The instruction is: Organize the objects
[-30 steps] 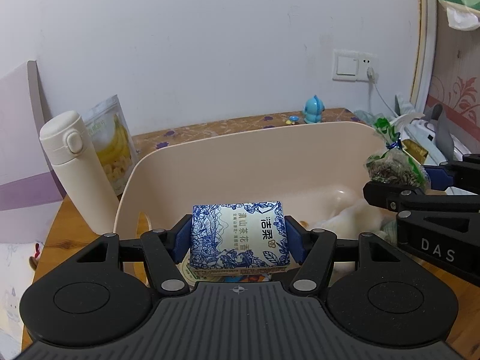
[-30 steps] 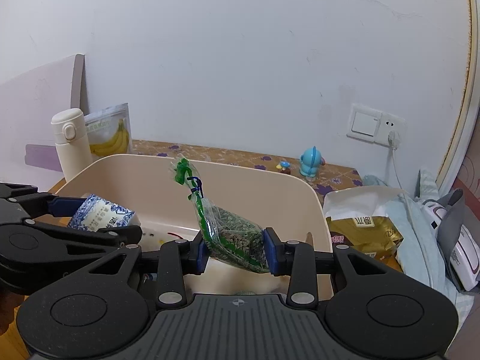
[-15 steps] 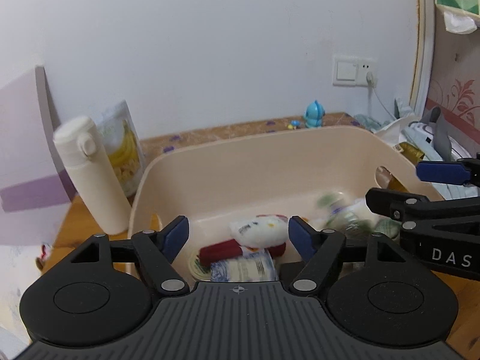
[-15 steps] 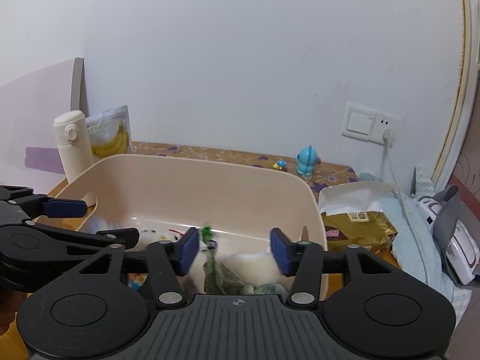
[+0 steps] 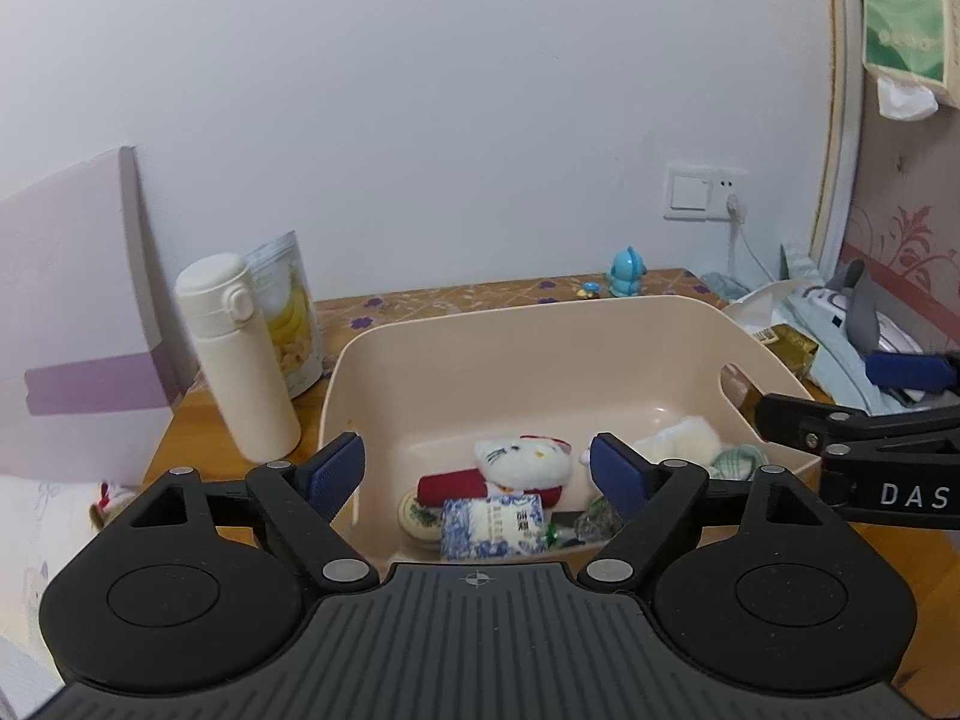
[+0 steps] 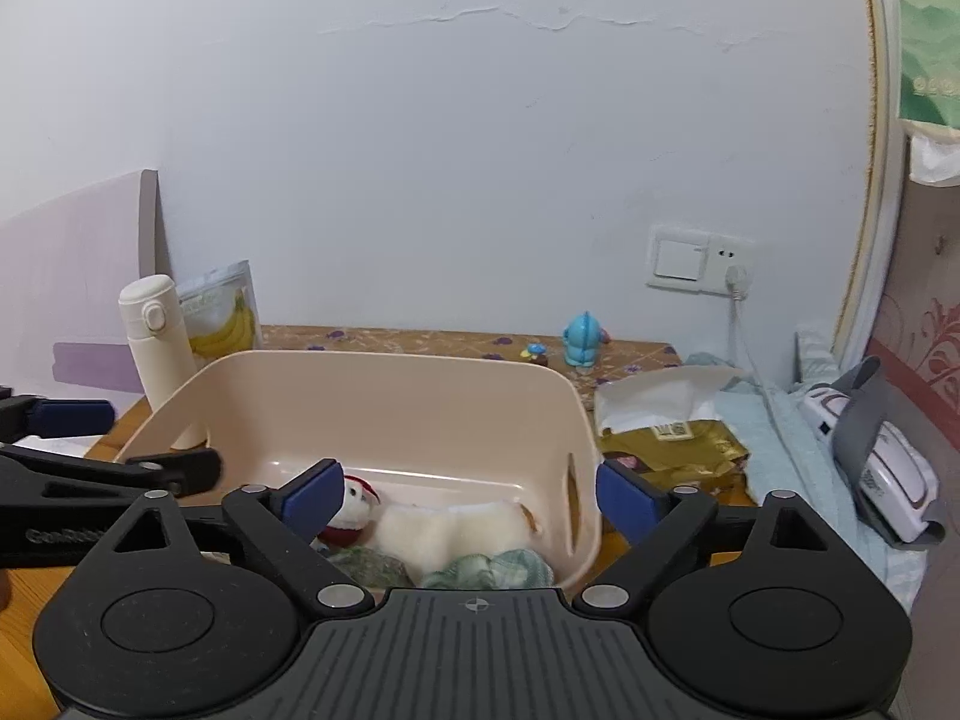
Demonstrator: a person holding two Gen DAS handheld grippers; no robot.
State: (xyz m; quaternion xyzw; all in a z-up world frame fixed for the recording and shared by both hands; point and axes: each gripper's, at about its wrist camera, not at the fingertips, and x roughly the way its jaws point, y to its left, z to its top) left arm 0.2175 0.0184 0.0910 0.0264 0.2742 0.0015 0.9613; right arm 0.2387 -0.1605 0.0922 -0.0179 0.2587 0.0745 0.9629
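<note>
A beige plastic bin stands on the wooden table. In it lie a blue-and-white tissue pack, a white cat plush, a red roll, a round tin, a white fluffy toy, a green cloth and a green snack bag. My left gripper is open and empty above the bin's near edge. My right gripper is open and empty above the bin's right end.
A cream thermos and a banana chips pouch stand left of the bin. A blue figurine stands at the wall. A gold packet, cloths and a white device lie at the right. A pink board leans at the left.
Both grippers opened and pulled back and up. The tissue pack fell from the left one and the green snack bag from the right one into the bin.
</note>
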